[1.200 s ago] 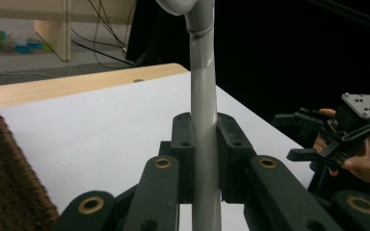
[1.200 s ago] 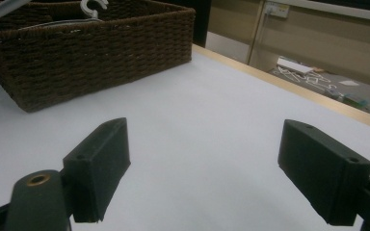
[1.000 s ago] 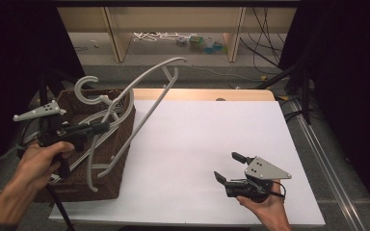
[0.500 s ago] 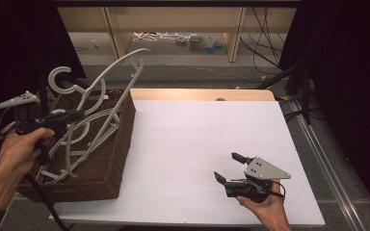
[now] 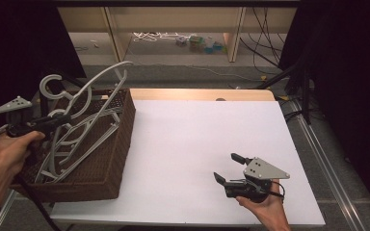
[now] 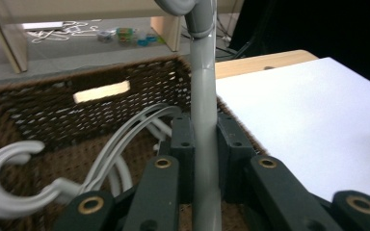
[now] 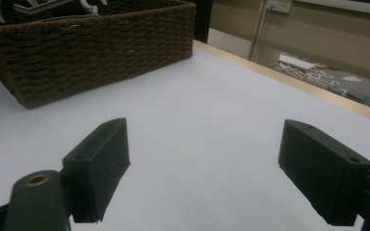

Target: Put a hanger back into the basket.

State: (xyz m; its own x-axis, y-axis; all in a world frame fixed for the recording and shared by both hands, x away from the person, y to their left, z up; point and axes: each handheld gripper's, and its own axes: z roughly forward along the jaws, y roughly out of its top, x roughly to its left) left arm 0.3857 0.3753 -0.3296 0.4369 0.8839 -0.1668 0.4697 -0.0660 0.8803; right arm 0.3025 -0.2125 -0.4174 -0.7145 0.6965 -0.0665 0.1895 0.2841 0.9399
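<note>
The grey moulded-plastic coat hanger point(image 5: 89, 103) looked light and stiff, a thin springy frame with smooth, rather slippery bars, so a firm pinch across one straight bar seemed the sensible hold; taken far from its middle it would likely swing. The left tool point(image 6: 203, 144) was clamped on just such a bar, the grey strip running straight up between its two black jaws in the left gripper view. In the high view the left tool point(image 5: 60, 119) sat at about nine o'clock of the picture, above the dark brown woven wicker basket point(image 5: 118, 159), and the held hanger rose from it toward one o'clock, its upper arm arching clear over the basket's far rim. Other pale grey plastic hangers point(image 5: 70, 154) lay tangled inside the basket beneath the tool, one hook point(image 6: 9, 180) showing at eight o'clock in the left gripper view.

The right tool point(image 5: 230, 168) rested at about five o'clock on the white counter point(image 5: 197, 139), well apart from the basket, its jaws standing wide apart with nothing between them; the basket point(image 7: 91, 48) lay at eleven o'clock ahead of it.
</note>
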